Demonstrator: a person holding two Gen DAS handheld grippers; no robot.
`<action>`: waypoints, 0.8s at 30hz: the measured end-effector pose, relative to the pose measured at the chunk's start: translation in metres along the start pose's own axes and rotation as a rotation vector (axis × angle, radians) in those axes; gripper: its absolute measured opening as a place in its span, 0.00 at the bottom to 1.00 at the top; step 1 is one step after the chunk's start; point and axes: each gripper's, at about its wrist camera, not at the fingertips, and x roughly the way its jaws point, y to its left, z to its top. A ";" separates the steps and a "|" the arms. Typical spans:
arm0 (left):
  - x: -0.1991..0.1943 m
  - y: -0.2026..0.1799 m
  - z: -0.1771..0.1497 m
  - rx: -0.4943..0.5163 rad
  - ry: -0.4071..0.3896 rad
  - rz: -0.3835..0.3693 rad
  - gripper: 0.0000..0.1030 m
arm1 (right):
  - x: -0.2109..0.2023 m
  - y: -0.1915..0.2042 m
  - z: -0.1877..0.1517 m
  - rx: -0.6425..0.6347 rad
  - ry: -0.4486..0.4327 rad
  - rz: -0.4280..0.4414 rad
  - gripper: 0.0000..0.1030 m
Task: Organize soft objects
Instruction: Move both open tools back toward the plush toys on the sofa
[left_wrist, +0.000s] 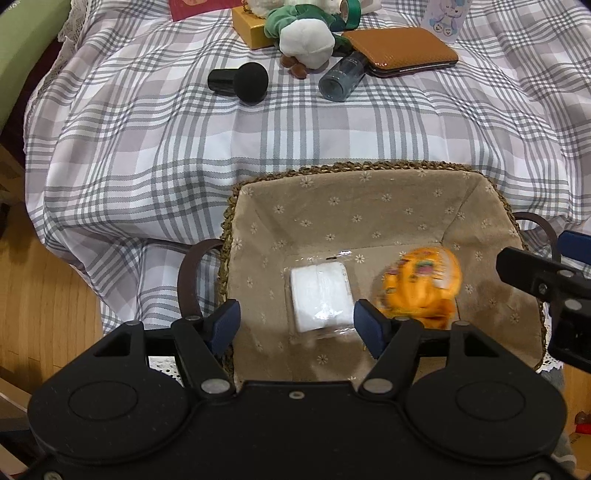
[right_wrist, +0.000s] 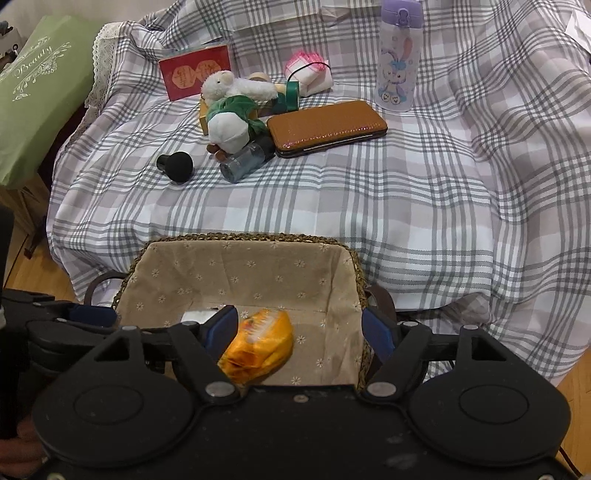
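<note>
Both grippers (left_wrist: 295, 325) (right_wrist: 301, 332) hang apart over the basket (left_wrist: 332, 170), so the tissues (left_wrist: 320, 295) and orange pack (right_wrist: 258, 345) lie loose inside.

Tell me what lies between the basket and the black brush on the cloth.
Nothing: in both wrist views only bare plaid tablecloth runs from the basket rim to the black brush.

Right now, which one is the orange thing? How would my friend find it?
Find the woven basket with flowery beige lining at the near edge of the checked tablecloth. Two things lie inside. The orange packet is the bright crinkly one; its neighbour is a plain white pack in clear wrap.
</note>
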 end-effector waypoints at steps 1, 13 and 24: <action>0.000 0.000 0.000 0.000 -0.002 0.000 0.63 | 0.001 -0.001 0.000 0.004 0.003 0.003 0.70; -0.005 0.005 0.008 -0.010 -0.029 0.003 0.63 | 0.008 -0.007 0.004 0.051 0.025 0.000 0.70; -0.008 0.022 0.031 -0.056 -0.059 -0.024 0.63 | 0.014 -0.006 0.016 0.045 0.002 -0.020 0.70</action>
